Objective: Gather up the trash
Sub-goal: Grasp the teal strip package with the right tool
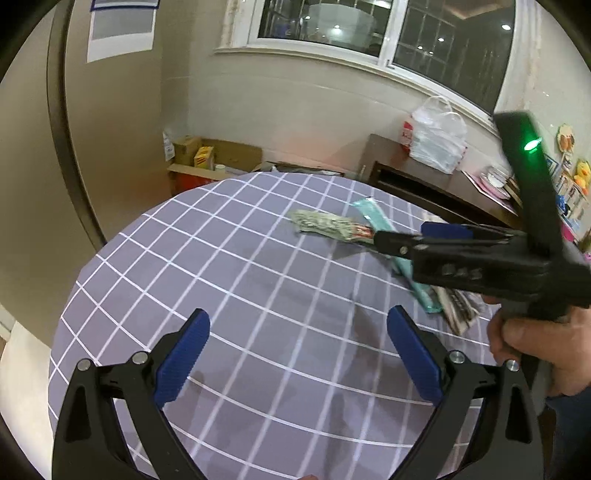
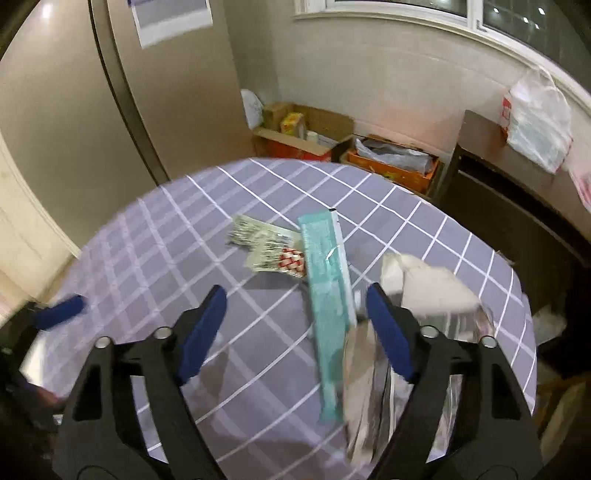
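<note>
While I'm hovering both grippers over the round table, my left gripper is sitting with its 2 blue pads spread wide and nothing between them, just the purple checked tablecloth underneath. My right gripper is spread too, no pads pressing on anything, though the near end of the teal packet is poking in just beside its right finger. From the left wrist view you can see my right hand wrapped around that gripper's handle, with a green light glowing on top.

Trash is all lying on the table: the teal packet is stretching away from me, a green-and-red printed wrapper is lying at its far left side, touching or slightly tucked under it, can't tell which. A crumpled whitish paper and some silvery foil wrappers are piling up right of the teal one, partly behind my right finger.

Further out, cardboard boxes are sitting on the floor by the wall, and a white plastic bag is resting on a dark cabinet under the window.
</note>
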`<state>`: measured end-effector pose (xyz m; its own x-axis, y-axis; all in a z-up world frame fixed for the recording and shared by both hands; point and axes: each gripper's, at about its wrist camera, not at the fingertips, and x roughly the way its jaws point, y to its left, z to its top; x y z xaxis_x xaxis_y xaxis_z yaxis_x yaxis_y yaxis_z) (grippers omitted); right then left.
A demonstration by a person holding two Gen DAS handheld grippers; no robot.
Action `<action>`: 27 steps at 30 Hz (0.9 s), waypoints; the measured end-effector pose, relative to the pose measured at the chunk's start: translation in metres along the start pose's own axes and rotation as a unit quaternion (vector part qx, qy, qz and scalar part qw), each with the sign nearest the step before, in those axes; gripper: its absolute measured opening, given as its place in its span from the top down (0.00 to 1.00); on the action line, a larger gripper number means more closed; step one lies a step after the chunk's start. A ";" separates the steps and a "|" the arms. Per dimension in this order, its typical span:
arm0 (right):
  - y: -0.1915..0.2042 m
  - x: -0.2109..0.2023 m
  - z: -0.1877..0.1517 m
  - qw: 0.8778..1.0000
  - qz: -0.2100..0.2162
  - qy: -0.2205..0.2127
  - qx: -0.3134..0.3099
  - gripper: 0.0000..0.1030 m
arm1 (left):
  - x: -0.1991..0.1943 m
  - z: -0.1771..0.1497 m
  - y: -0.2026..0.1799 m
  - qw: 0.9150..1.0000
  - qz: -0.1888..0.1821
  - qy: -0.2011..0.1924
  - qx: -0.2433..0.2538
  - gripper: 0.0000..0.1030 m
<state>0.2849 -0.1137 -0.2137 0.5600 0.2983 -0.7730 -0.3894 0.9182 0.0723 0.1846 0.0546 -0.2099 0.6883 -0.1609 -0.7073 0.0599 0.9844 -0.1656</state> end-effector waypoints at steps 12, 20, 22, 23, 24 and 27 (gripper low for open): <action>-0.004 0.028 -0.004 0.999 -0.020 0.016 -0.026 0.72 | 0.024 0.021 0.003 1.000 -0.006 -0.006 0.017 0.08; -0.024 -0.027 -0.016 0.991 0.101 -0.046 0.068 0.74 | 0.052 0.042 -0.015 0.998 -0.012 -0.002 0.067 0.08; -0.031 -0.040 -0.018 0.988 0.118 -0.059 0.083 0.75 | 0.061 0.047 -0.020 0.997 -0.017 -0.002 0.079 0.08; -0.034 -0.045 -0.020 0.986 0.124 -0.064 0.090 0.76 | 0.066 0.050 -0.022 0.996 -0.017 -0.003 0.086 0.08; -0.037 -0.049 -0.022 0.985 0.127 -0.067 0.095 0.77 | 0.072 0.052 -0.025 0.996 -0.018 0.000 0.092 0.08; -0.047 -0.056 -0.027 0.984 0.124 -0.074 0.108 0.85 | 0.092 0.059 -0.026 0.995 -0.023 0.013 0.093 0.08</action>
<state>0.2520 -0.1810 -0.1910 0.5733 0.5401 -0.6161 -0.3722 0.8416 0.3915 0.2896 0.0185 -0.2301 0.6623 -0.2052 -0.7206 0.2253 0.9718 -0.0696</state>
